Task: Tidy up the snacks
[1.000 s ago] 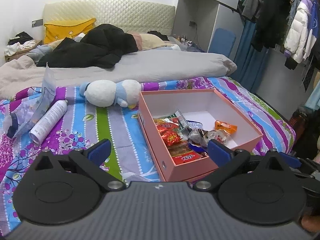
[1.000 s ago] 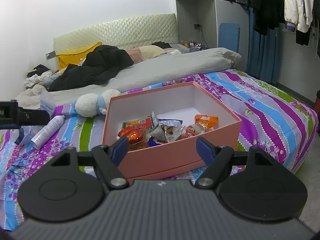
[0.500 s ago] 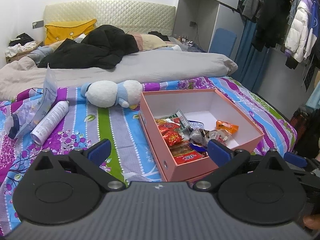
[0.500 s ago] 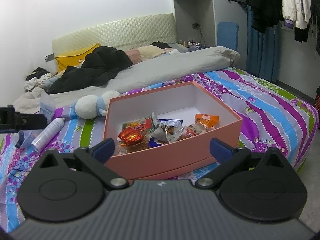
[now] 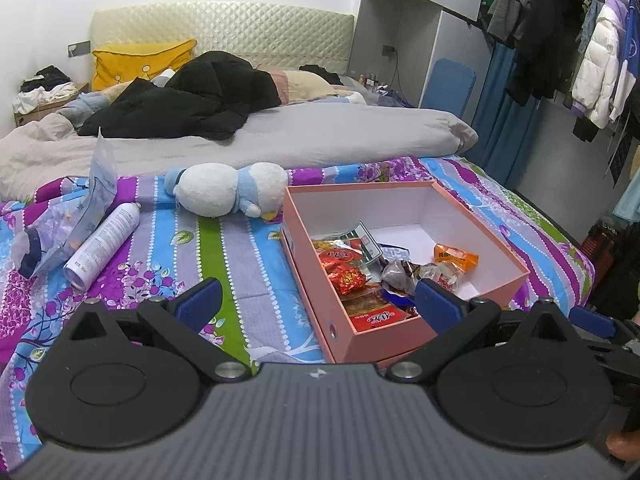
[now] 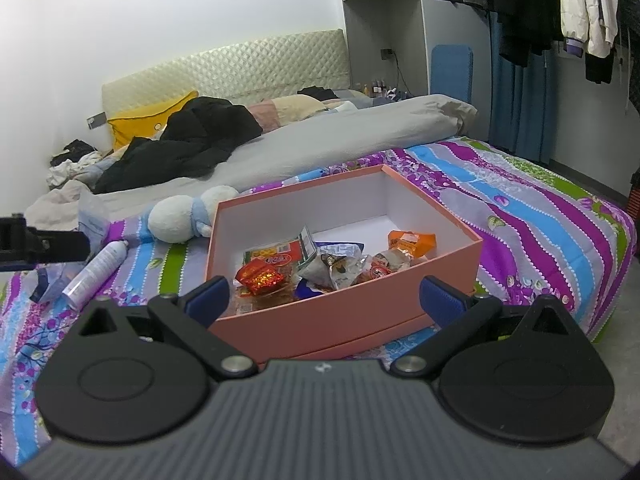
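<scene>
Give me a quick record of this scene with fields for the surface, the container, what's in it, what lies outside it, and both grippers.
surface: bed with striped floral sheet
container: pink box, open, no lid on it
contents: snack packets, among them an orange packet and a red foil packet
outside box: plush toy, white spray can, clear plastic bag
left gripper: open, holding nothing
right gripper: open, holding nothing

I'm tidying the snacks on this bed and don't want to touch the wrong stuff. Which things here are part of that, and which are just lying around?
Part of the job:
pink box
red snack
orange packet
silver wrappers

Lying around:
plush toy
spray can
plastic bag
black coat
yellow pillow
</scene>
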Action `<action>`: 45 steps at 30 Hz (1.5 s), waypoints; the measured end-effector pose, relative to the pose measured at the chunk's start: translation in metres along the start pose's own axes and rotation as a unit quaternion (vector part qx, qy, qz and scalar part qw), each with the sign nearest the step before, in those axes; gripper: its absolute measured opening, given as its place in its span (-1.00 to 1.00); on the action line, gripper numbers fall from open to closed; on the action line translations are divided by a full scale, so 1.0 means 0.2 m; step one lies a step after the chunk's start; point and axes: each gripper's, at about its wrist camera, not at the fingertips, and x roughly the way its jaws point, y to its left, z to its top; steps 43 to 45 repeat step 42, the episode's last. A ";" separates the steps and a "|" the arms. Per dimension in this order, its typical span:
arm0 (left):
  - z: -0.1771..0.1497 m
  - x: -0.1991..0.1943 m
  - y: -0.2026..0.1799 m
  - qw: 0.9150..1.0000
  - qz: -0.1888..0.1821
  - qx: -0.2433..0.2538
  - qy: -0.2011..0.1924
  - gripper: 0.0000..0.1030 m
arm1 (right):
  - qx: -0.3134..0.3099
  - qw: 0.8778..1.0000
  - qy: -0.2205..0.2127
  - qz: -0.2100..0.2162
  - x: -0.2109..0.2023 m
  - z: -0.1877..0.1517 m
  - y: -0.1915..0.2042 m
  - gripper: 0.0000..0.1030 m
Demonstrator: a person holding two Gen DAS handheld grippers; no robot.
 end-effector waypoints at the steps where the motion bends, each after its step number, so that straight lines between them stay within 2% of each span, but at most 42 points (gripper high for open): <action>1: 0.00 0.00 0.00 1.000 0.000 -0.001 0.001 1.00 | -0.001 1.000 -0.001 -0.001 0.00 0.00 0.00 1.00; 45: 0.01 -0.04 -0.02 1.000 -0.005 0.003 -0.001 1.00 | 0.007 1.000 -0.003 -0.001 -0.02 0.00 0.00 1.00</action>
